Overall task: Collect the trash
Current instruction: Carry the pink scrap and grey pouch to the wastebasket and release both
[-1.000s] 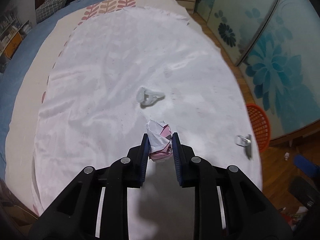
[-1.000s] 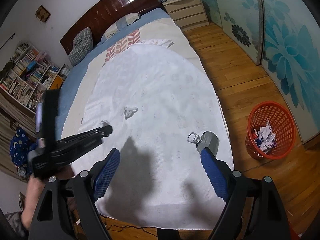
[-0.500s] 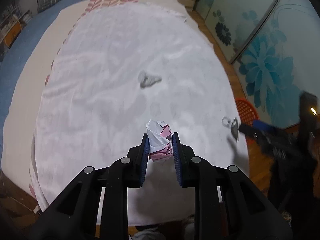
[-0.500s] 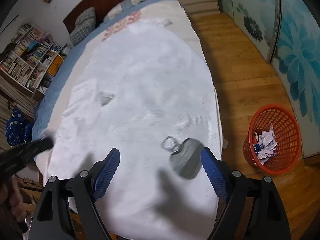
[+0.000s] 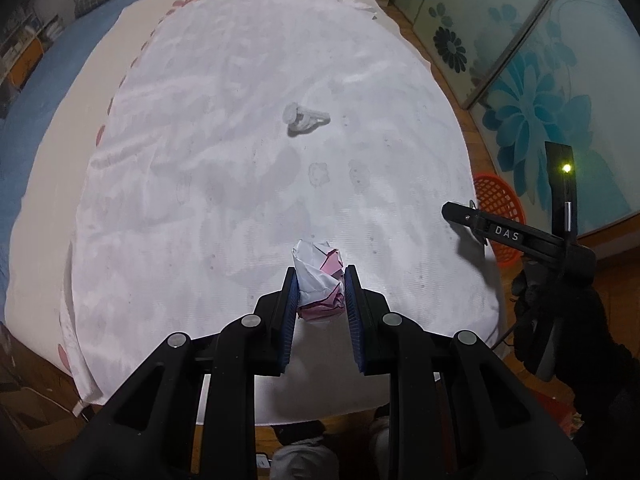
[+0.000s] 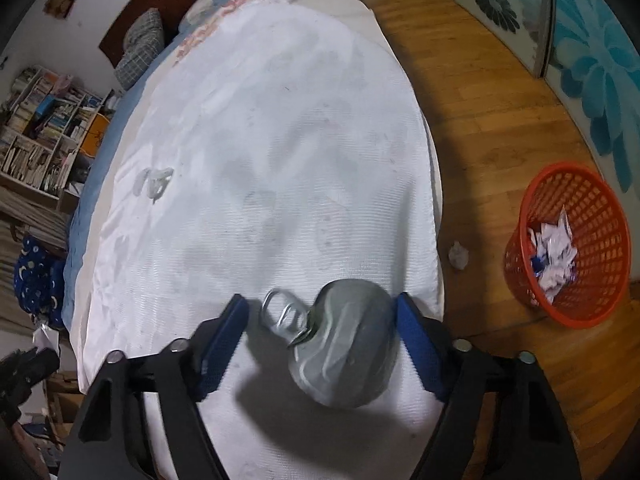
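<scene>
The bed (image 6: 280,140) carried the can lid (image 6: 344,344) near its foot edge, lying between the closing jaws of the right claw (image 6: 320,336), long axis across them, ungripped. The left claw (image 5: 320,292) clenched crumpled paper (image 5: 320,280).

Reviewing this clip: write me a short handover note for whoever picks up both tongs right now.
Left tongs: shut on the crumpled paper ball, held above the white sheet.
Right tongs: closing around the metal can lid near the sheet's edge; pads not yet pressing on it.
Elsewhere: a clear plastic scrap lies mid-sheet; a small wad sits on the floor beside the bed.
Done: the orange basket already holds paper scraps.
Left: grip the lid, drop the lid and ball in the basket, then fetch the plastic scrap and floor wad.
</scene>
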Demonstrator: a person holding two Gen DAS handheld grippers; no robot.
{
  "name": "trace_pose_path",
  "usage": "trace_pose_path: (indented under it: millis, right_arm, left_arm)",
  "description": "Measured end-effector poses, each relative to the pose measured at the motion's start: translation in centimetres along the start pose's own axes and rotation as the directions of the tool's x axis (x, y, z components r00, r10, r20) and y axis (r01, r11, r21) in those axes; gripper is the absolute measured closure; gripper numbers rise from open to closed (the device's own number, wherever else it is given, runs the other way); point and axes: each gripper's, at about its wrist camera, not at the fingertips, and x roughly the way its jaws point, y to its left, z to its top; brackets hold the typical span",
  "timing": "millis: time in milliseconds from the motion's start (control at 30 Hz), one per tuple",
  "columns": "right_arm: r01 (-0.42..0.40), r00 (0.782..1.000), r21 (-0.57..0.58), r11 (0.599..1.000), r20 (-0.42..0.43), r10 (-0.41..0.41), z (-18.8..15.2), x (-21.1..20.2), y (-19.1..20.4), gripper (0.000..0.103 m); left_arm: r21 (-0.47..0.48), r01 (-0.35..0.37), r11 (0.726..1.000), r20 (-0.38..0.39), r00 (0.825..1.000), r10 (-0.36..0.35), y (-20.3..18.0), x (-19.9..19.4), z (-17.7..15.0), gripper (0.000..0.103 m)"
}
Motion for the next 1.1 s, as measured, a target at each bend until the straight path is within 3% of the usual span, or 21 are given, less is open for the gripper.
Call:
trace_pose_path:
  millis: [367,633,767,833,933,1033,1100]
  right_arm:
    - [-0.035,0.999,0.034,0.999,0.029,0.034,-1.5,-3.0,-0.5,0.038]
    - [-0.124,0.986,0.038,0.992,0.118,0.119,-3.1,-11.9,-0.8,0.038]
    - [-0.117,0.972,0.041,0.992,0.211,0.106,-2.8,-19.0,-3.1,0.037]
    - [-0.085,0.958,0.074,0.994,0.282,0.061,-2.6,-22.8,-5.2,0.037]
    - [-0.058,0.913,0.165,0.985,0.409,-0.015,-2.7,-28.3,-9.5,0.037]
    - [-0.053,0.892,0.255,0.965,0.447,-0.069,-3.3,-30.6,-14.1,0.037]
    - [-0.052,0.894,0.316,0.947,0.438,-0.097,-3.7,-30.6,-17.1,0.037]
  left_arm:
    - [0.008,-0.01,1.0,0.001,1.0,0.01,-0.6,-0.7,-0.3,0.08]
    - [0.051,0.003,0.999,0.062,0.998,-0.006,-3.7,-4.5,1.1,0.08]
    - [0.093,0.04,0.995,0.107,0.993,-0.05,-7.8,-6.7,3.0,0.08]
    - [0.118,0.063,0.991,0.129,0.989,-0.078,-10.3,-6.9,3.9,0.08]
    - [0.153,0.123,0.98,0.127,0.981,-0.144,-15.8,-4.9,5.1,0.079]
    - [0.175,0.187,0.967,0.108,0.972,-0.207,-21.0,-1.5,6.3,0.079]
    - [0.197,0.212,0.957,0.07,0.971,-0.229,-25.2,2.2,7.4,0.079]
